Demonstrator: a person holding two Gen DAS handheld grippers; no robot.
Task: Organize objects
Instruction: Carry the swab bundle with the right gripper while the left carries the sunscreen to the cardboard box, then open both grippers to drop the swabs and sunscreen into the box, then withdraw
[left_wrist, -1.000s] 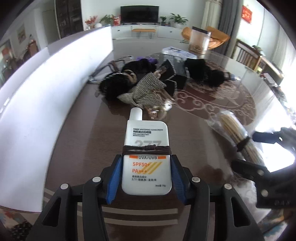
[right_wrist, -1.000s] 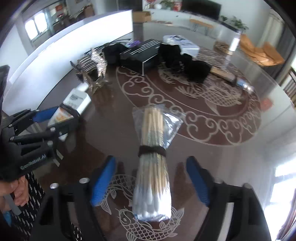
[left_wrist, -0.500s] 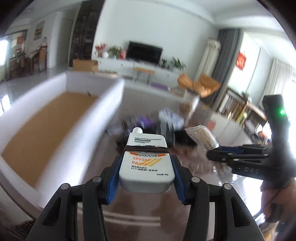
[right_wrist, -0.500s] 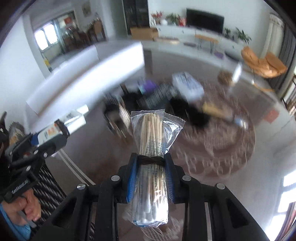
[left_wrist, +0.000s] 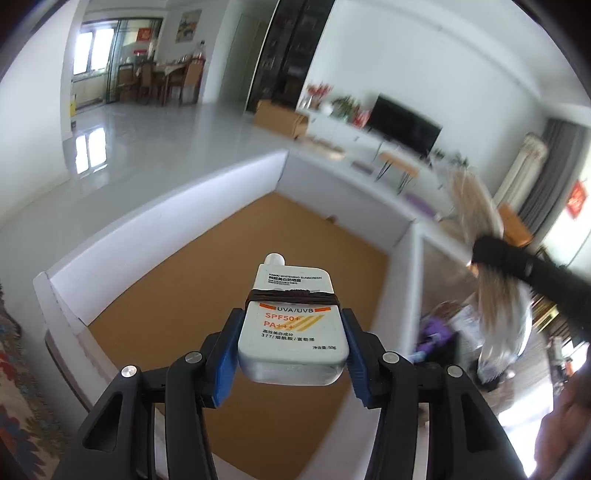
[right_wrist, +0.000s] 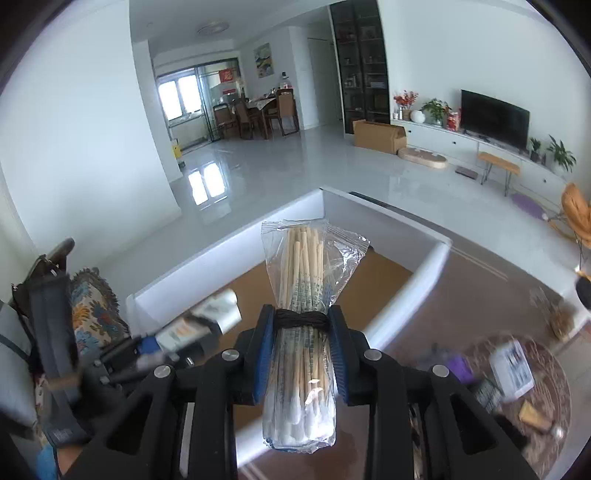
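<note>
Left gripper (left_wrist: 291, 354) clamps the sunscreen (left_wrist: 293, 326), right gripper (right_wrist: 301, 354) pinches the swab bag (right_wrist: 301, 332), both up in the air over the white box (left_wrist: 166, 206).

The white sunscreen bottle (left_wrist: 293, 325) in my left gripper (left_wrist: 291, 354) carries most of the readable print. Near its top, in small capitals: "HANXI WHITENING SUNSCREEN", with a line of Chinese characters under it. Below the dark band (left_wrist: 291, 295) wrapped around it — "UVA/UVB" in black, then "SPF50+" and "PA+++" in orange. Under that, "377" opens a row of Chinese characters, and "50g" sits at the lower right corner. The blue print on the cotton swab pack (right_wrist: 301, 332) is too small to read.
</note>
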